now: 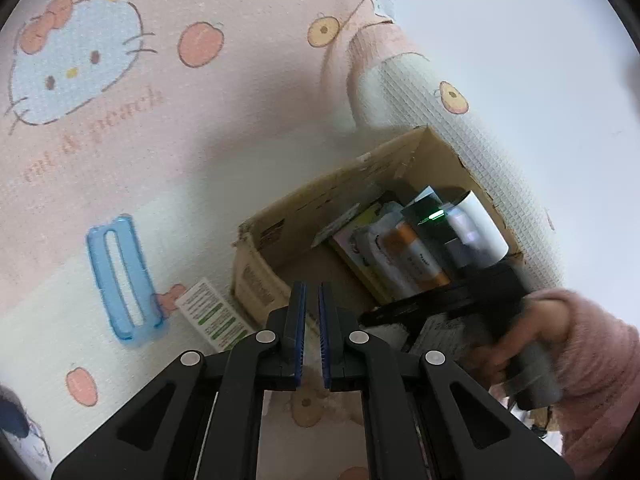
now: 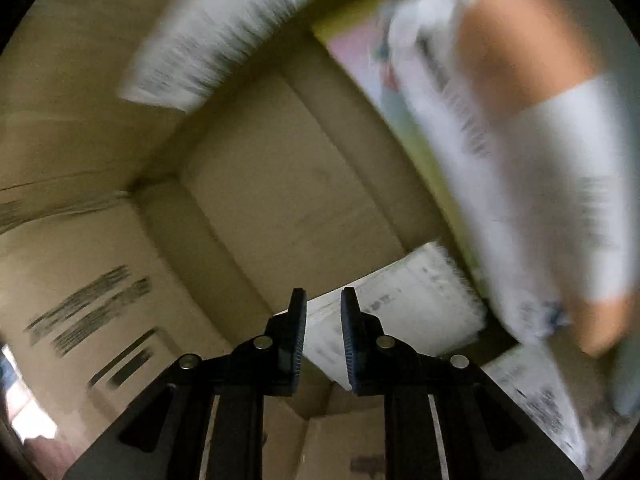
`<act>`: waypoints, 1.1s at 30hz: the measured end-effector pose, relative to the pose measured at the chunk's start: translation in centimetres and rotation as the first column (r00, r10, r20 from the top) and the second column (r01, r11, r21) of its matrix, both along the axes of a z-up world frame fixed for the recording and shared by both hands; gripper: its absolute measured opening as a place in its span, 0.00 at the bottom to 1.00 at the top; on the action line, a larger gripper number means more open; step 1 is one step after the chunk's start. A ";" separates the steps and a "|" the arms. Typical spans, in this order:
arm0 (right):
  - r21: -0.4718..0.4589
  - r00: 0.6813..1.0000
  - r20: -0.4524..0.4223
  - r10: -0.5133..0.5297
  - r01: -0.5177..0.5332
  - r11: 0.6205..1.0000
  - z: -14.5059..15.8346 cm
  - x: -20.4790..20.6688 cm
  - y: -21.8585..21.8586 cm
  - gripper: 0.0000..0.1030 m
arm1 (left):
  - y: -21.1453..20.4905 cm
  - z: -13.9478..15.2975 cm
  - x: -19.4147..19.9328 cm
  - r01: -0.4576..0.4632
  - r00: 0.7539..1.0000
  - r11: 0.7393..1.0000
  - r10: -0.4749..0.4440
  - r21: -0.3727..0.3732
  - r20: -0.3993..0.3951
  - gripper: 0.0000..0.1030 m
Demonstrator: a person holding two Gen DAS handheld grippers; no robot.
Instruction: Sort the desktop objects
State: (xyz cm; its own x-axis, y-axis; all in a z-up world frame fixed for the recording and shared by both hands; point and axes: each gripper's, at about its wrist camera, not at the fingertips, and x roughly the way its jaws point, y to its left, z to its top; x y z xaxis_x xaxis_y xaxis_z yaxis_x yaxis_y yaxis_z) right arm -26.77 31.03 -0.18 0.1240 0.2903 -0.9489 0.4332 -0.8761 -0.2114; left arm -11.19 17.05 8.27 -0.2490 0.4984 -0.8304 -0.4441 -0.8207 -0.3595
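My left hand-held gripper [image 1: 312, 334] hangs over the counter [image 1: 192, 176], which has a pink and cream cloth with cartoon cats and peaches on it. Its blue pads are almost together and nothing is between them.

To the left lies a clear blue plastic case [image 1: 125, 280] with a long slot down its middle. Its long side runs from near to far. Just right of it is a small white and green printed box [image 1: 214, 316], lying slanted, with its near end hidden behind my gripper.

In the middle stands an open brown cardboard box [image 1: 280, 220]. Inside, on the right, I see an orange and white tube [image 1: 416, 254] lying slanted in a white wrapper, on top of a flat colourful pack [image 1: 352, 240], and a white cylinder [image 1: 478, 222] next to them. The left part of the box floor is bare.

My right hand-held gripper [image 2: 323, 334] points down into the box. Its pads stand a little apart with nothing held. That view is very blurry. I can only make out white labels [image 2: 216, 28] on the box wall and the orange and white tube on the right. A hand in a fuzzy pink sleeve [image 1: 600, 360] holds this gripper.
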 end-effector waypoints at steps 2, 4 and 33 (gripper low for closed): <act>-0.028 0.998 -0.054 0.038 -0.040 0.999 2.5 0.4 -0.4 0.14 | -0.5 0.4 0.4 -0.009 1.000 1.000 0.009 -0.007 -0.016 0.07; -0.042 0.989 -0.090 0.116 -0.120 0.992 4.8 1.5 -1.1 0.14 | -1.4 0.9 1.0 -0.026 0.999 1.000 0.026 -0.003 -0.033 0.10; -0.147 0.760 -0.353 0.547 -0.622 0.769 2.5 18.3 -15.8 0.71 | -21.6 -8.1 4.9 -0.460 0.885 0.886 0.463 -0.058 0.056 0.60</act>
